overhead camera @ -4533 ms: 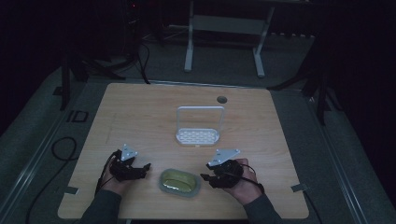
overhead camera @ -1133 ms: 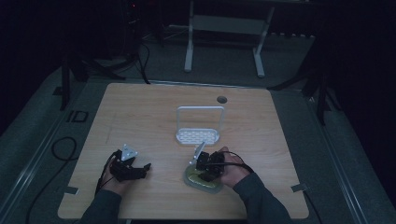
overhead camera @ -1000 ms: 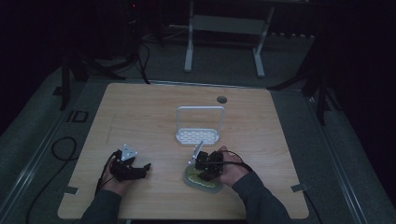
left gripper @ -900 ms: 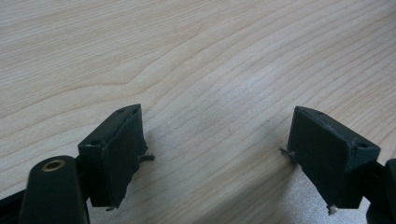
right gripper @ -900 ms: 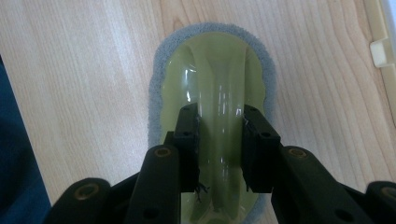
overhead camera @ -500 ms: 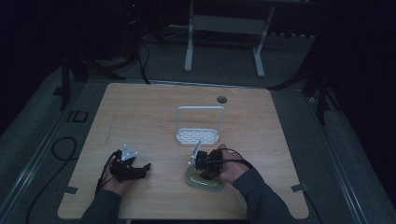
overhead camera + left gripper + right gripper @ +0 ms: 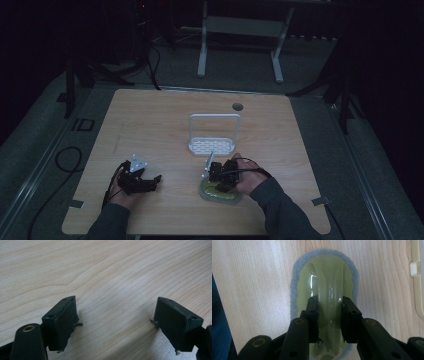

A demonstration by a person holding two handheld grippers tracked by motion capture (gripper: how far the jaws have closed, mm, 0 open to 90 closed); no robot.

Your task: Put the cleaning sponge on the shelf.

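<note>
Since the earliest picture, the right gripper [image 7: 329, 320] has come over the green scrubber [image 7: 325, 287], its jaws now clamped on the raised central grip. Left of the scrubber, the left gripper [image 7: 115, 322] rests wide open on the table [image 7: 150, 115]. Just beyond stands the white rack [image 7: 212, 145].

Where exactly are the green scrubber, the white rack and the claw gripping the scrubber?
Green plastic scrubber with grey pad [image 7: 329, 277]: right gripper view, on its glossy ridge.
White wire-framed rack [image 7: 212, 145]: high view, on its perforated base.
Right claw [image 7: 329, 320]: right gripper view, between its black fingertips.
</note>
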